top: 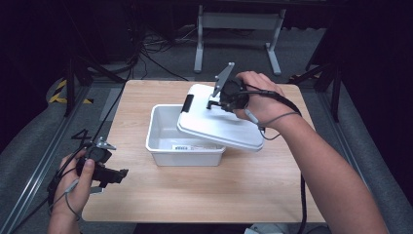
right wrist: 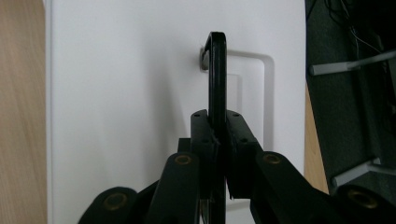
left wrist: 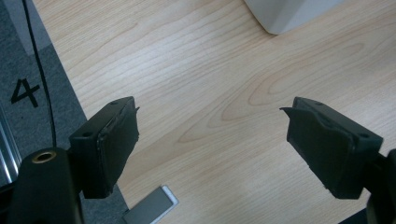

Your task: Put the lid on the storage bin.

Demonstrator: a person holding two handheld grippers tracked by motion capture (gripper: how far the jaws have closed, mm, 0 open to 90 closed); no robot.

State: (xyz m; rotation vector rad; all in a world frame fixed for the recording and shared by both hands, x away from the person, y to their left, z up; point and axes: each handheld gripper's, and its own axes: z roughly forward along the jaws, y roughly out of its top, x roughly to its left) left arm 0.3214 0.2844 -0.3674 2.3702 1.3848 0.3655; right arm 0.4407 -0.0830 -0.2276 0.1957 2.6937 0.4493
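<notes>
A white plastic bin (top: 165,139) sits mid-table, its white lid (top: 219,126) lying askew over its right half, tilted with one edge past the bin's right side. My right gripper (top: 214,103) is shut on the lid's black handle (right wrist: 216,79), which stands up between its jaws in the right gripper view; the lid (right wrist: 126,102) spreads out beneath. My left gripper (top: 122,174) hovers at the table's front left corner, open with nothing between its jaws; in the left gripper view (left wrist: 212,140) bare wood lies under it and the bin's corner (left wrist: 285,14) shows at the top.
The wooden table (top: 204,195) has free room in front of the bin. A second black handle (top: 188,102) lies on the lid's far left edge. Grey floor with a "4" mark (left wrist: 23,92) and cables (top: 146,53) flank the table's left side.
</notes>
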